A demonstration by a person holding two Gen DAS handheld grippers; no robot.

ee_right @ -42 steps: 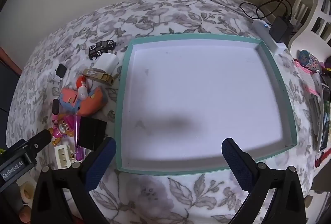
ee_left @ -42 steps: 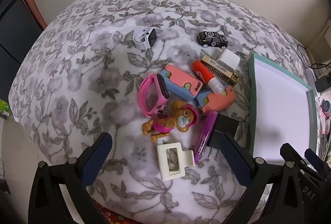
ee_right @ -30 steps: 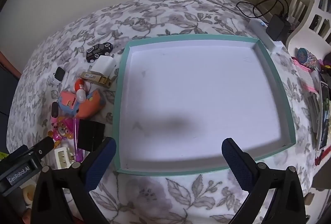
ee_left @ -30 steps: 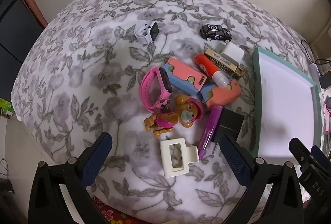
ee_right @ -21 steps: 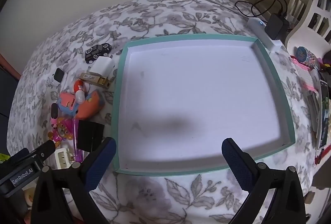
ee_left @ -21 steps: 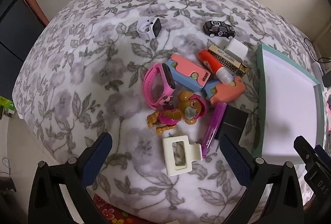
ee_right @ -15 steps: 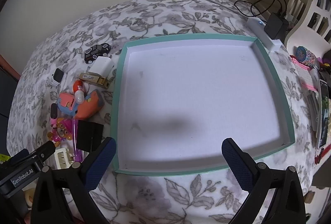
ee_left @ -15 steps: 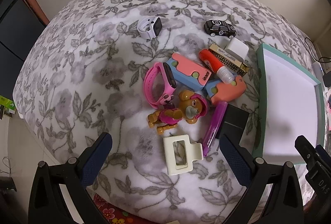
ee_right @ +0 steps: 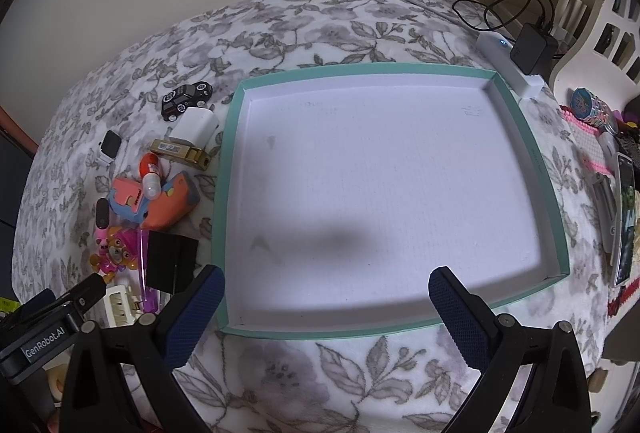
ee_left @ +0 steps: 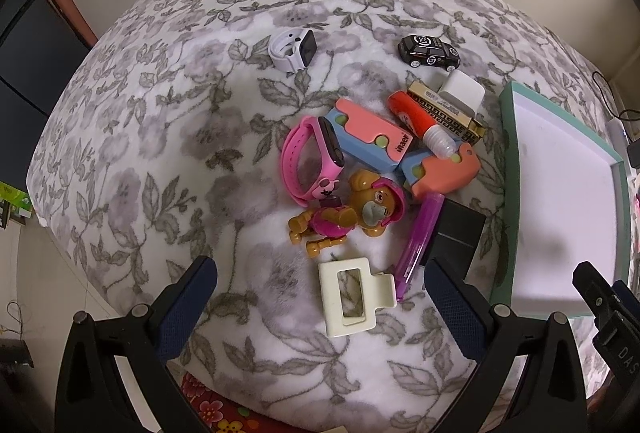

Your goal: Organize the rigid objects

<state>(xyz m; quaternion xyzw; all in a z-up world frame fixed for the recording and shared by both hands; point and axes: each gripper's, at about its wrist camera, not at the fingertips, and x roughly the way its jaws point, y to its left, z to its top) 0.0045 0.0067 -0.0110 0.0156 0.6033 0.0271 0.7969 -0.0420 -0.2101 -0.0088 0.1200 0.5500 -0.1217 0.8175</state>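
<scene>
Floral bedding [ee_left: 168, 137] was spread under a toy pile left of a bare teal tray [ee_right: 230, 193]. Nearest the wide-open, unladen left tool [ee_left: 320, 307] was a cream hair clip [ee_left: 350, 295], judged light, stiff, best pinched across its frame. Over the tray, the right tool [ee_right: 326, 303] was likewise spread wide.

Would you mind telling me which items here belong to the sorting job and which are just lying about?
For the job: teal tray, black toy car, pink watch, dog figure, white hair clip, purple pen, glue bottle, white charger.

Lying about: power strip, black adapter, phone.
</scene>
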